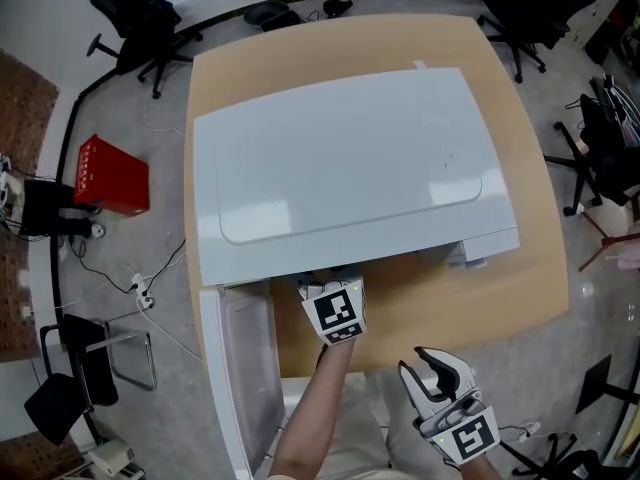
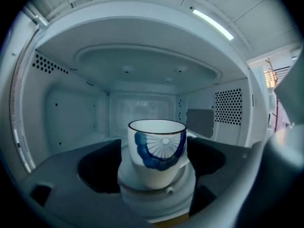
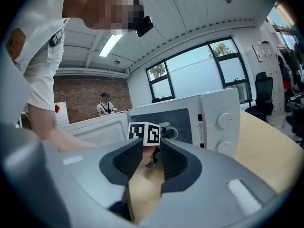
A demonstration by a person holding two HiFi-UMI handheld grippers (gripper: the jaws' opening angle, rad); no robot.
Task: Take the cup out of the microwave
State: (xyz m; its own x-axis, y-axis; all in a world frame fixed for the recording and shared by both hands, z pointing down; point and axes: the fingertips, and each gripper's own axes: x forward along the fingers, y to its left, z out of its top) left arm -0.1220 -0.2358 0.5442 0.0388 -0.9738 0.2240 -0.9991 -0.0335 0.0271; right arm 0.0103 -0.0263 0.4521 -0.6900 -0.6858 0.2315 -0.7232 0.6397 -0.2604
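Observation:
A white cup (image 2: 156, 151) with a blue fan pattern stands upright on the white turntable (image 2: 156, 196) inside the white microwave (image 1: 340, 168). My left gripper (image 2: 154, 172) reaches into the cavity. Its jaws are wide open, one on each side of the cup, and the dark pads (image 2: 97, 170) stand clear of it. From the head view only its marker cube (image 1: 335, 313) shows at the microwave's mouth. My right gripper (image 1: 435, 368) hangs near the table's front edge. Its jaws show a narrow gap with nothing between them. Past them I see the cup (image 3: 165, 126).
The microwave door (image 1: 240, 368) stands swung open at the lower left. The control panel with two knobs (image 3: 223, 120) is right of the cavity. The wooden table (image 1: 520, 268) shows around the microwave. On the floor are a red box (image 1: 110, 176) and office chairs (image 1: 530, 8).

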